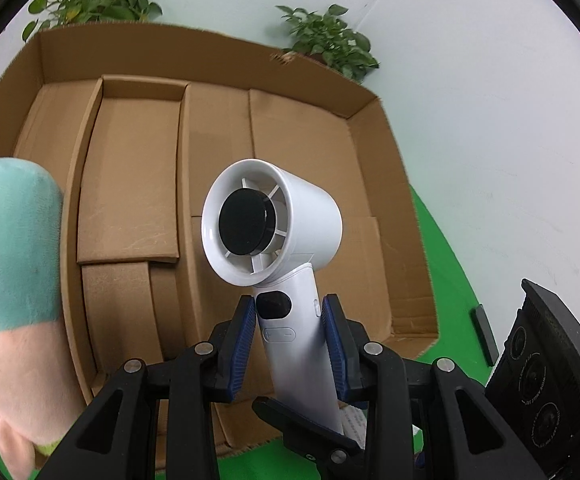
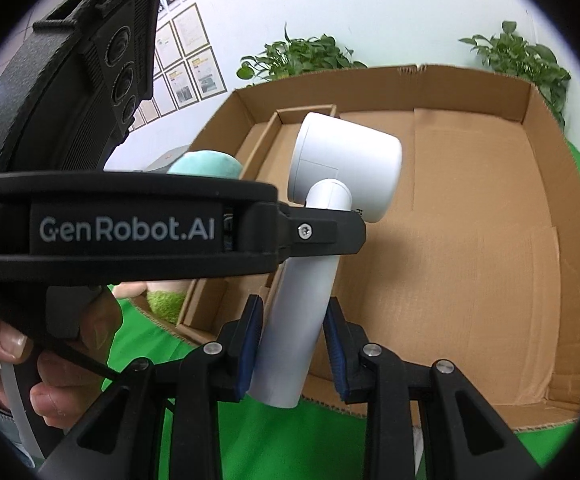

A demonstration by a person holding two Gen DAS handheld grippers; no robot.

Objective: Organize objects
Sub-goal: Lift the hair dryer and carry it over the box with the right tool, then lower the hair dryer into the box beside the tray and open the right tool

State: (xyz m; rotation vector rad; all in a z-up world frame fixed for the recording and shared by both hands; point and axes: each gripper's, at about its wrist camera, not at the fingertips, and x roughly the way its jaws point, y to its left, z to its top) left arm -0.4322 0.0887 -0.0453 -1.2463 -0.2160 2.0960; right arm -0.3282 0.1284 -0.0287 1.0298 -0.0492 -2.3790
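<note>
A white handheld fan point(image 1: 270, 220) hangs over an open cardboard box point(image 1: 330, 80), its round head up and its black hub facing the left wrist camera. My left gripper point(image 1: 290, 312) is shut on the upper handle, blue pads on both sides near the black button. In the right wrist view my right gripper point(image 2: 294, 312) is shut on the lower handle of the fan point(image 2: 346, 164). The left gripper point(image 2: 322, 232) crosses in front there and clamps the handle just under the head.
A teal and pink plush toy point(image 1: 10, 260) stands at the box's left edge, also in the right wrist view point(image 2: 206, 164). Inside the box point(image 2: 490, 240) lie flat cardboard inserts. Green cloth point(image 1: 450, 280) surrounds it, with potted plants point(image 1: 326, 40) behind. A hand point(image 2: 50, 360) holds the left gripper.
</note>
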